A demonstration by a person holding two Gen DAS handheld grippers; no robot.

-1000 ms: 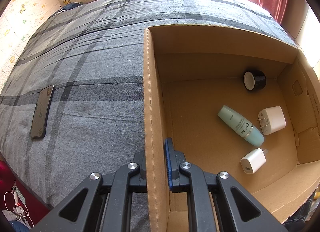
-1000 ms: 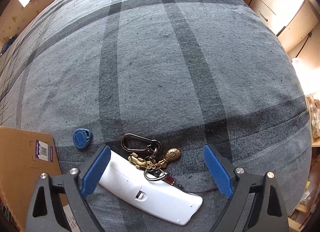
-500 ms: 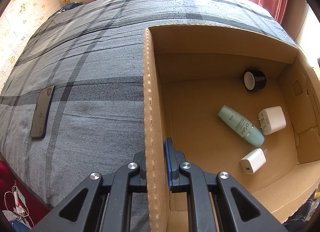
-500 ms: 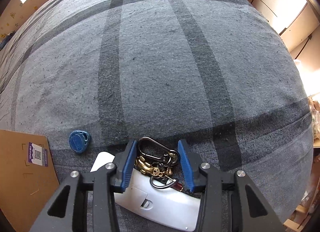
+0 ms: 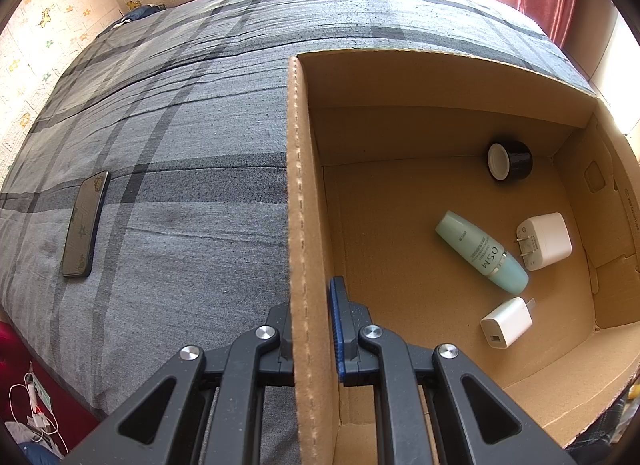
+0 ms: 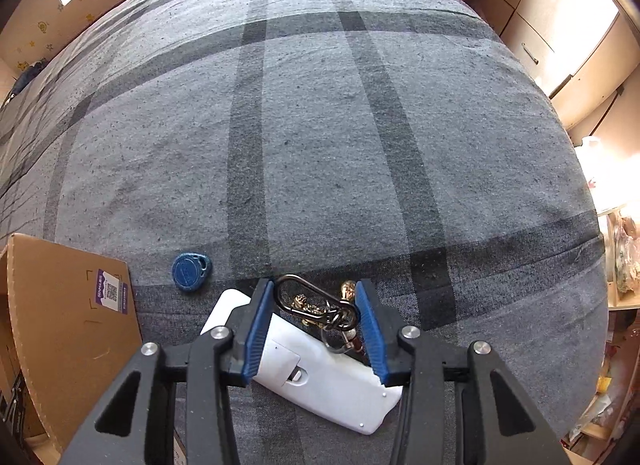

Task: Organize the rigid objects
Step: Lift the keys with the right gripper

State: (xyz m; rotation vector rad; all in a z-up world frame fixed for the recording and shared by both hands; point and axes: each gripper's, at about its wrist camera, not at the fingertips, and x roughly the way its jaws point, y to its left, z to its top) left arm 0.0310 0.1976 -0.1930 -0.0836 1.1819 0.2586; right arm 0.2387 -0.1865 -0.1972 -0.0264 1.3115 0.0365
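Observation:
My left gripper [image 5: 312, 297] is shut on the left wall of an open cardboard box [image 5: 298, 185], one finger on each side of it. Inside the box lie a teal bottle [image 5: 480, 251], a black jar [image 5: 510, 161], a large white plug adapter [image 5: 544, 241] and a small white one [image 5: 506, 321]. My right gripper [image 6: 314, 297] points down at the bed and is shut on a bunch of keyrings [image 6: 316, 305] with a dark carabiner and gold charms. The bunch hangs just above a white remote [image 6: 320, 377] that lies on the bedspread.
A blue oval key fob [image 6: 190, 271] lies on the grey plaid bedspread [image 6: 320, 145], left of the right gripper. The box's outer corner [image 6: 68, 325] stands at the lower left of that view. A dark phone [image 5: 84, 225] lies on the bed, far left of the box.
The right gripper's jaws went from wide apart to closed on the keyring bunch, then rose a little with it off the remote. The left gripper and the box have not moved.

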